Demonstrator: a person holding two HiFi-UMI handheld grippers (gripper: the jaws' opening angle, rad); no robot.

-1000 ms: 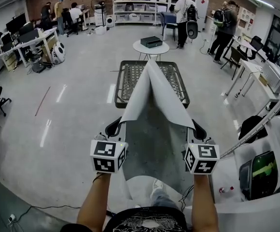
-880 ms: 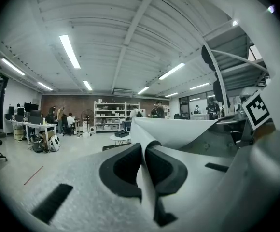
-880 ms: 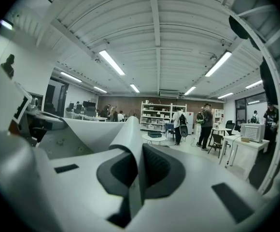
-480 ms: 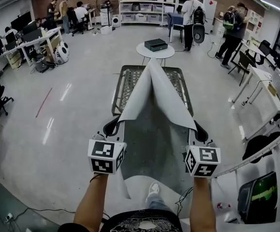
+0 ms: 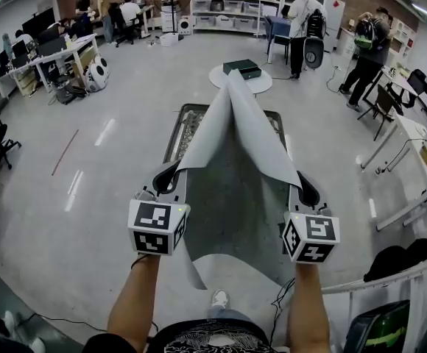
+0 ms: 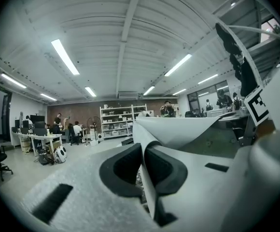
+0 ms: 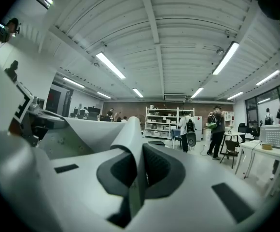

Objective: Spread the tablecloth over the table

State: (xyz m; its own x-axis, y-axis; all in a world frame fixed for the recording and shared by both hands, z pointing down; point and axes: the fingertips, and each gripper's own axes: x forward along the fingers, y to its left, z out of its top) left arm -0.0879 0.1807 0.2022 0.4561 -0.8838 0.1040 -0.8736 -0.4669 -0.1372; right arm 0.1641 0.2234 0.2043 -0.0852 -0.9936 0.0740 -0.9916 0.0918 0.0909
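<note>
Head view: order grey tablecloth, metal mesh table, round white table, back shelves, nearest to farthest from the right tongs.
1. Grey tablecloth, clamped in right tongs.
2. Metal mesh table, ahead underneath.
3. Round white table, beyond.
4. White shelves, far wall.

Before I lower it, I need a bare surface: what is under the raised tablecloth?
A perforated metal table: only its left side and a right sliver show past the tablecloth. Its middle is covered, so anything there cannot be seen.
</note>
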